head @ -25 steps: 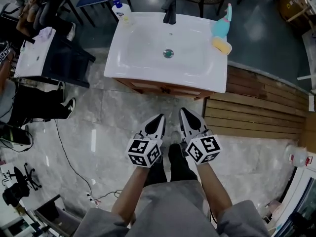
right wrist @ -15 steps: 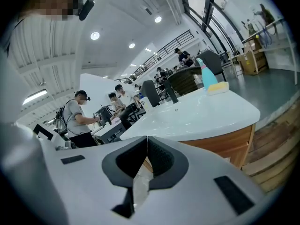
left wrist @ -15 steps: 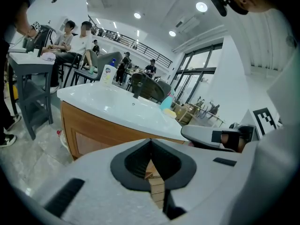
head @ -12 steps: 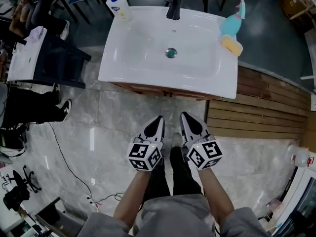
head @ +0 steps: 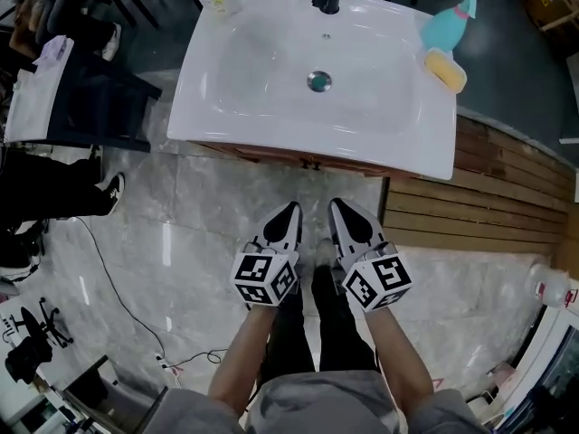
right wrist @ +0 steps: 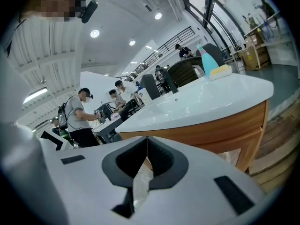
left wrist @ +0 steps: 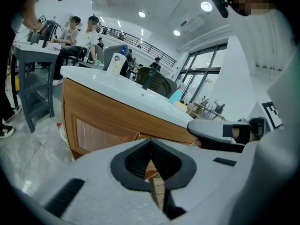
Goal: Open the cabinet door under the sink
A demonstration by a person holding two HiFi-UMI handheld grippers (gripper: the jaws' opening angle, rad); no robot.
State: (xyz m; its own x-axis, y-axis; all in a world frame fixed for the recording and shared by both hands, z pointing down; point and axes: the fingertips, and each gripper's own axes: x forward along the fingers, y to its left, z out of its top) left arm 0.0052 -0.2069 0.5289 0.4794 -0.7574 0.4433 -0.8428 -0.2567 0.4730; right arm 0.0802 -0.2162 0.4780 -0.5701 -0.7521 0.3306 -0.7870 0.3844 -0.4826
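- Left gripper (head: 291, 213): jaws pressed together on nothing, well short of the sink (head: 262, 132). It should part them before it reaches the door.
- Cabinet door (left wrist: 101, 135): shut, directly under the sink. It is best approached low and level, aiming at its inner edge, since no handle shows clearly.
- Right gripper (head: 337, 208): also closed and empty, just beside the left.
- Since a second ago, both grippers have sunk and the sink looms nearer. The jaws are unchanged.

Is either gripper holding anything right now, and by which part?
Nothing is held. The left gripper and the right gripper are both shut and empty, short of the cabinet under the sink.
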